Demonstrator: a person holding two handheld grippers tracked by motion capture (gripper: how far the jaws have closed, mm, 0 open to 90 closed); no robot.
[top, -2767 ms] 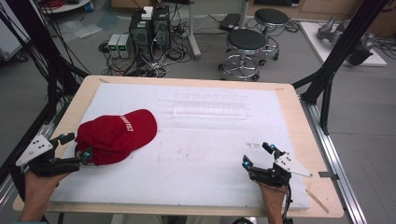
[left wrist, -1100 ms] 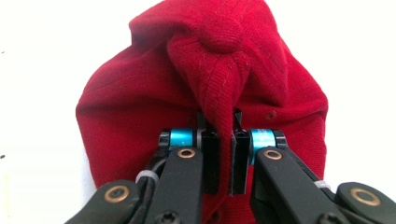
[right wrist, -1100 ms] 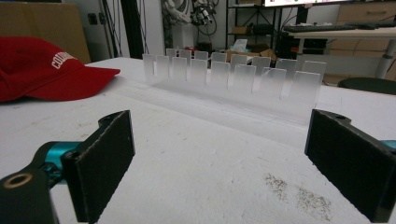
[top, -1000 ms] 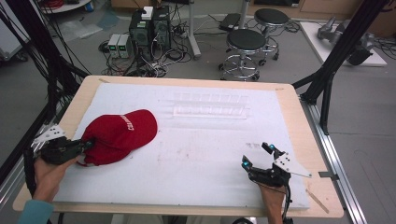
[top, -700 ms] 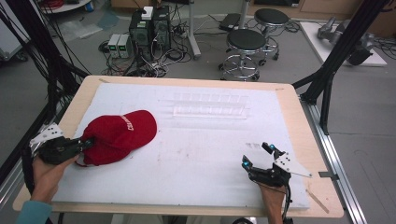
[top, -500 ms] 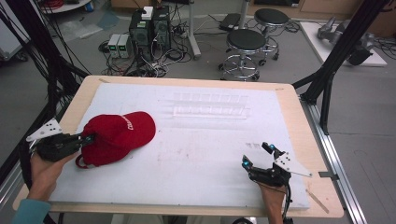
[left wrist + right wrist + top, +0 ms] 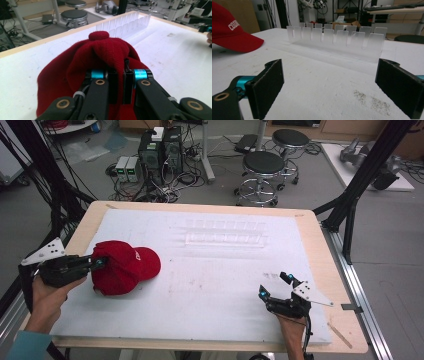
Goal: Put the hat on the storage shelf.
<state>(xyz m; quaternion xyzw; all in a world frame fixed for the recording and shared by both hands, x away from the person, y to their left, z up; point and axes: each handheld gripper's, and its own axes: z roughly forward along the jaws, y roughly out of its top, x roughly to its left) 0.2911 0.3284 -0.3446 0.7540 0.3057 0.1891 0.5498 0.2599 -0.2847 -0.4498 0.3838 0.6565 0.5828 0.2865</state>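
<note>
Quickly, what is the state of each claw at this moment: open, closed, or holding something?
Left claw: closed, pinching the fabric of the red cap.
Right claw: open, holding nothing.

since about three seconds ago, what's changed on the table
The left hand-held gripper came in from the table's near left corner and closed on the back of the red cap, bunching the cloth and starting to lift that edge; the cap's brim now points right. The right hand-held gripper stayed put, open, and the clear rack did not move.
</note>
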